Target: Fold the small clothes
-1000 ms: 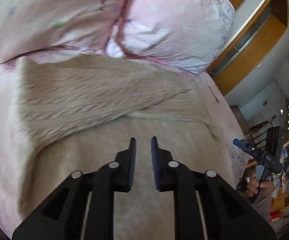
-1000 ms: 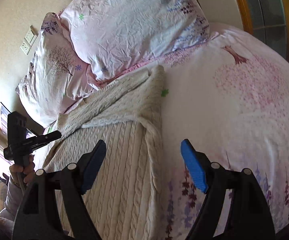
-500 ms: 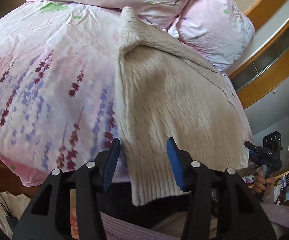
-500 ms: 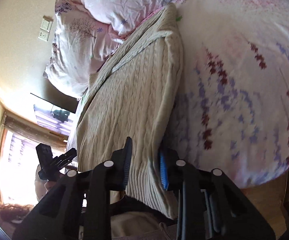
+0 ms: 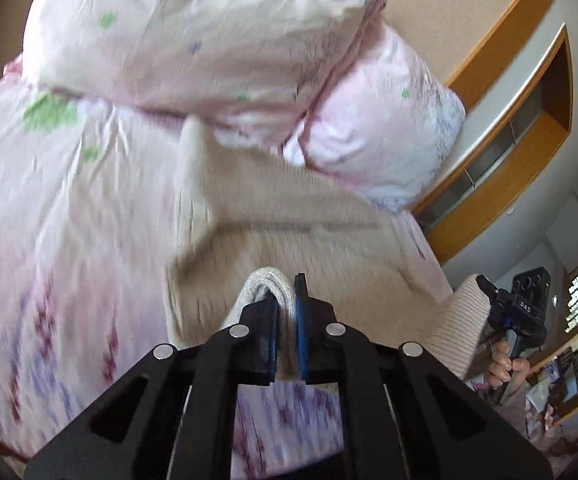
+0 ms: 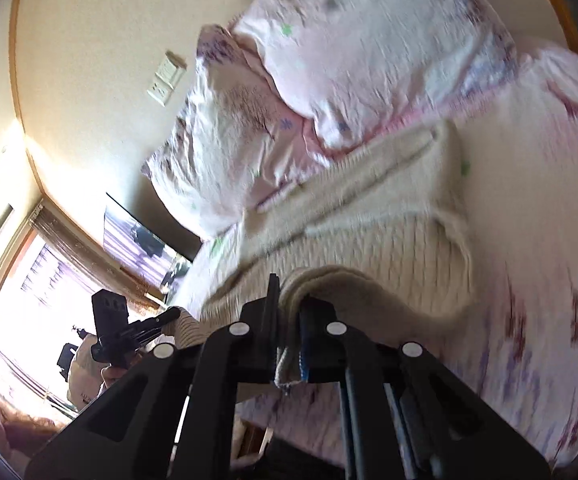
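A cream cable-knit sweater (image 5: pixel 289 236) lies on the bed, its far end against the pillows. My left gripper (image 5: pixel 286 308) is shut on the sweater's near ribbed hem and holds it lifted above the body of the sweater. My right gripper (image 6: pixel 289 312) is shut on the other near corner of the same sweater (image 6: pixel 389 236), also lifted and folded over. The right gripper also shows at the right edge of the left wrist view (image 5: pixel 489 284), the left gripper at the lower left of the right wrist view (image 6: pixel 169 316). Both views are motion-blurred.
The bed has a pink floral duvet (image 5: pixel 61 208). Two pink pillows (image 5: pixel 209 44) lie at the head (image 6: pixel 369 52). A wooden headboard shelf (image 5: pixel 529 128) stands to the right. A wall socket (image 6: pixel 167 80) and a bright window (image 6: pixel 21 280) are to the left.
Both grippers have closed on the sweater's near hem corners and lifted them, carrying the hem forward toward the pillows over the sweater's body.
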